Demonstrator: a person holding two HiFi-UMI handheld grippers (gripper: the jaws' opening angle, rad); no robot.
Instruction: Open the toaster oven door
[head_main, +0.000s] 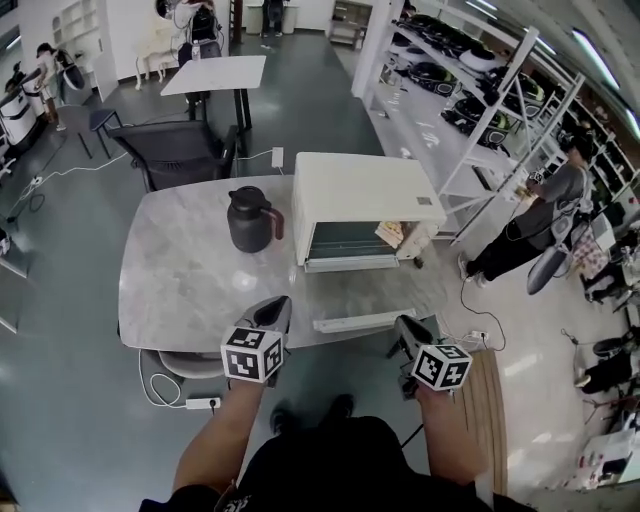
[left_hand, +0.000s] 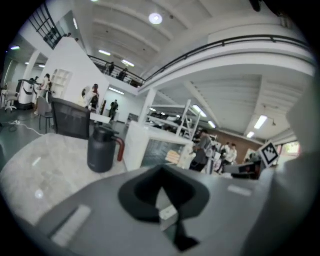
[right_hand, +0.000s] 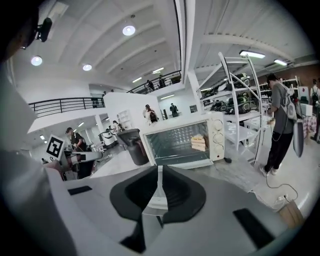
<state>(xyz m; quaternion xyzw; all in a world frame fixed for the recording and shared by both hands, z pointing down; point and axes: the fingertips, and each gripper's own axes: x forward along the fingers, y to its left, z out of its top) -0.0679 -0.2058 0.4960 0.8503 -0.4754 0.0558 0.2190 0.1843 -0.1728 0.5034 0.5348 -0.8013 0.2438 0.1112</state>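
The cream toaster oven (head_main: 365, 190) stands at the far right of the marble table (head_main: 180, 280). Its door (head_main: 350, 264) lies folded down at the front, showing the rack and a stack of toast (right_hand: 198, 142) inside. In the right gripper view the oven (right_hand: 185, 140) faces me, well beyond the jaws. My left gripper (head_main: 275, 312) hangs over the table's near edge, jaws together and holding nothing. My right gripper (head_main: 408, 330) is by the near right edge, clear of the oven, its jaws meeting in a thin seam with nothing between them.
A dark thermal jug (head_main: 252, 220) with a red-brown handle stands left of the oven. A long white strip (head_main: 365, 322) lies along the table's near edge. A black chair (head_main: 175, 150) is behind the table. A person (head_main: 530, 225) stands by white shelving (head_main: 470, 110) on the right.
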